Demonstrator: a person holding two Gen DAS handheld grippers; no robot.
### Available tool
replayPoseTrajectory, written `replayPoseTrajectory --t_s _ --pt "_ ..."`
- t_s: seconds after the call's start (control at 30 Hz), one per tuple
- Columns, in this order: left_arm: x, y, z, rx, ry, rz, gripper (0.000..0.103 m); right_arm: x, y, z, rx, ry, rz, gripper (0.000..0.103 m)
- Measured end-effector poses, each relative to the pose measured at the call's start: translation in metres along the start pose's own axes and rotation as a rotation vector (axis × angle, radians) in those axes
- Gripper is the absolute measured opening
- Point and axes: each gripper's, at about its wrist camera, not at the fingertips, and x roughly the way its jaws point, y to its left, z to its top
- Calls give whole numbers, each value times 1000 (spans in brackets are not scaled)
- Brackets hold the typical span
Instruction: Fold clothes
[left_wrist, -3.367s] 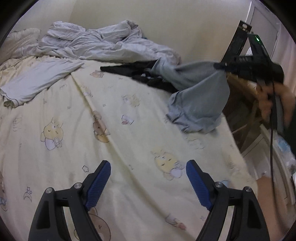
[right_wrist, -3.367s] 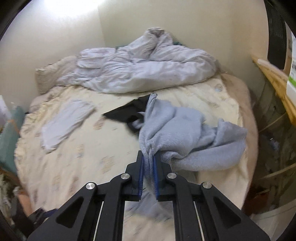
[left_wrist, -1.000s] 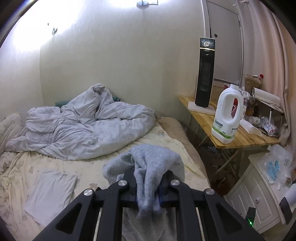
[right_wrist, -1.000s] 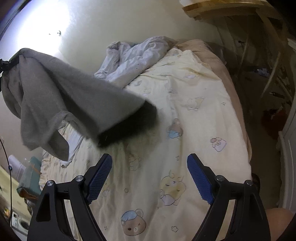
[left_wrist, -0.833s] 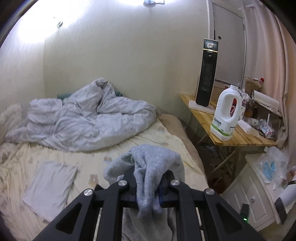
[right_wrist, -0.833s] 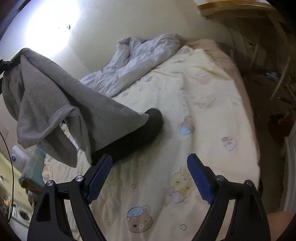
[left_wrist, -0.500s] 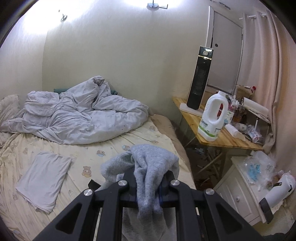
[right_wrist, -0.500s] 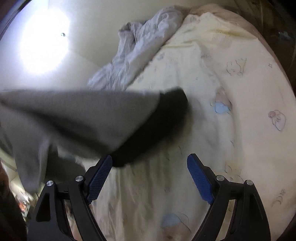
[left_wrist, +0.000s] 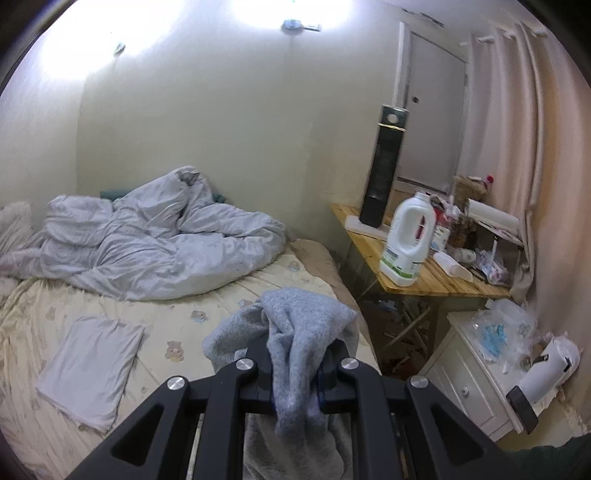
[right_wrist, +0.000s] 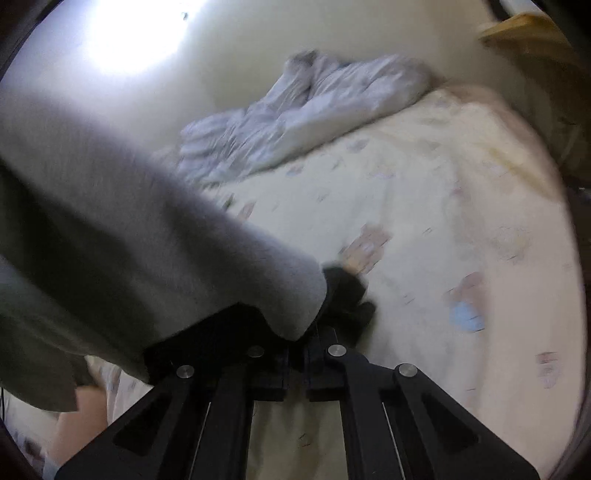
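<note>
Between both grippers, grey garment (right_wrist: 110, 240) stretched sideways

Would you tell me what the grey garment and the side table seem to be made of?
The grey garment looks like soft fleece or brushed knit: its surface is fuzzy and matt, and it bunches thickly in the left gripper. The side table looks like pale, unpainted wood, with visible plank lines on its top.

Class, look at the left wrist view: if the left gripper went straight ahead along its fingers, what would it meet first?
Beyond the grey garment the left gripper already clamps, probably the bed sheet near the crumpled duvet; depth is unclear.
</note>
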Motion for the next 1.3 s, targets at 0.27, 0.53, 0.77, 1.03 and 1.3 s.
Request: replayPoseTrajectory --t_s 0.27,0.53,0.77,1.03,1.3 --pt "-2 48 -45 -75 70 56 14 -106 9 92 17 -256 28 4" --pt "70 35 -160 -52 348 36 14 -104 93 113 -162 -118 128 4" --pt "69 56 -218 -125 521 71 35 -60 125 82 -207 18 183 4" --pt "13 46 -181 -58 271 32 78 -26 156 63 -221 139 292 4" --pt "104 12 -167 -56 276 56 78 -22 182 41 -210 198 380 4"
